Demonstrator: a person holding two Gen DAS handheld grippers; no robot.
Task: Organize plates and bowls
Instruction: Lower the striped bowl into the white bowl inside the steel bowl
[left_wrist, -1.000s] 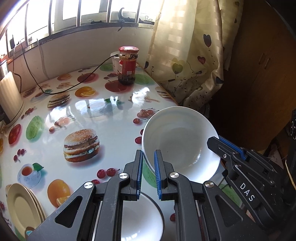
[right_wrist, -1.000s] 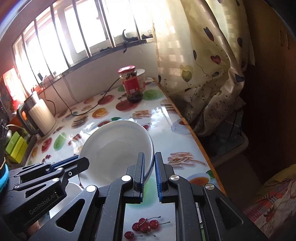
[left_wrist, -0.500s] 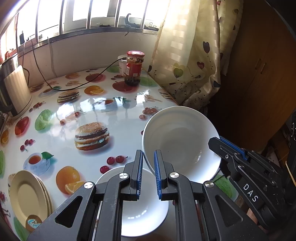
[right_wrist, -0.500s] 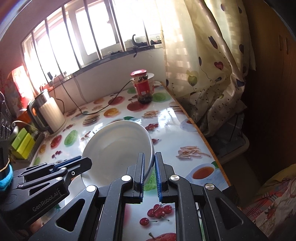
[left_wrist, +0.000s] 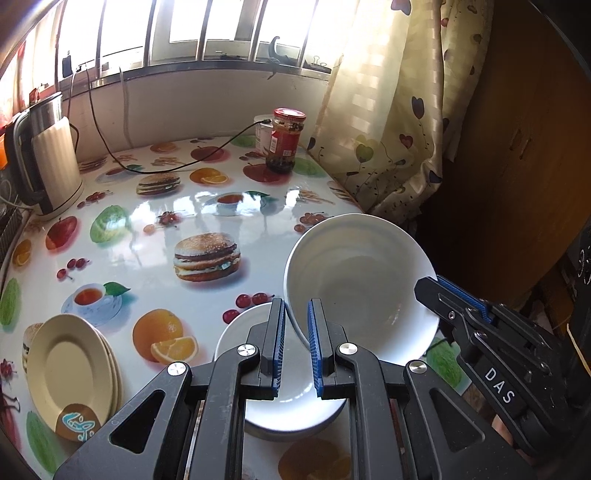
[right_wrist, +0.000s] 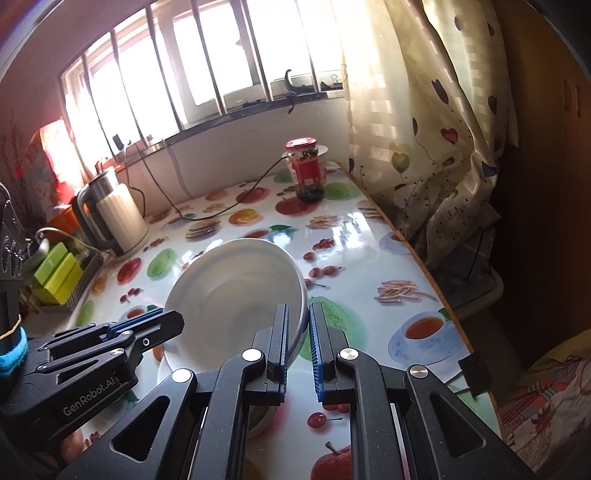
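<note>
White, round, glazed ceramic bowl (left_wrist: 364, 280) was held clamped by left gripper (left_wrist: 296, 339) and right gripper (right_wrist: 297, 345) above second white bowl (left_wrist: 288, 398), lowering judged next.

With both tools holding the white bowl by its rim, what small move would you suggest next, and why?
Probably carry the white bowl a little further left, then lower it into the bowl on the table. The left tool and right tool each clamp its rim on opposite sides, it hangs tilted, and it only partly overlaps the bowl below.
</note>
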